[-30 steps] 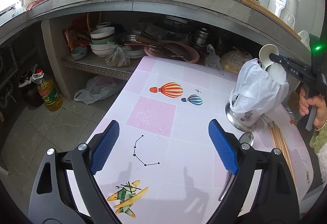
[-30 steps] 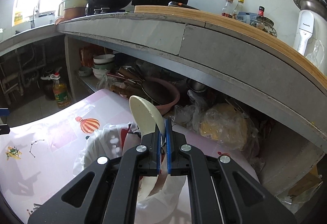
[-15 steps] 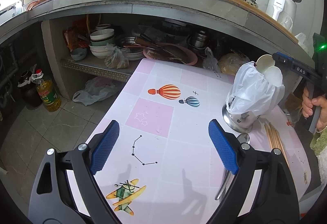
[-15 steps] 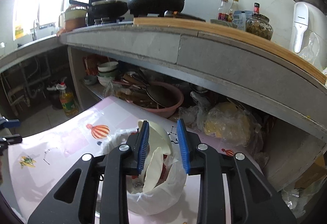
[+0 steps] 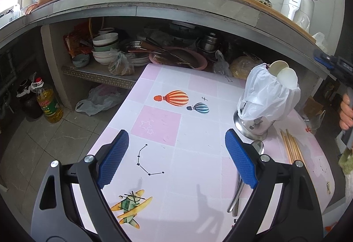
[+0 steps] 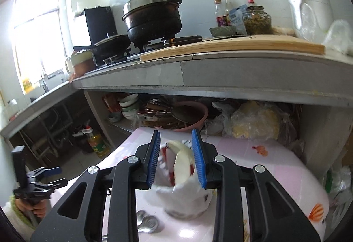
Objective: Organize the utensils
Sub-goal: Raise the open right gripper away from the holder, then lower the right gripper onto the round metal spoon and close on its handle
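A steel utensil holder (image 5: pixel 253 126) lined with a white plastic bag (image 5: pixel 267 94) stands on the pink table (image 5: pixel 194 138). Two white spoons (image 5: pixel 285 76) stick out of it; one shows in the right wrist view (image 6: pixel 182 162). Steel spoons (image 5: pixel 257 147) and wooden chopsticks (image 5: pixel 293 149) lie beside the holder. My left gripper (image 5: pixel 176 158) is open and empty above the table's near part. My right gripper (image 6: pixel 176 158) is open and empty, raised above the holder, and shows at the far right of the left wrist view (image 5: pixel 328 61).
A concrete counter (image 5: pixel 154 3) with pots overhangs a shelf of bowls (image 5: pixel 104 47) and a pink basin (image 5: pixel 181 58) behind the table. An oil bottle (image 5: pixel 48 103) and a plastic bag (image 5: pixel 97 100) sit on the floor at left.
My right gripper opened, let the white spoon drop into the holder, and rose up and back away from it. My left gripper stayed open and drew back slightly.
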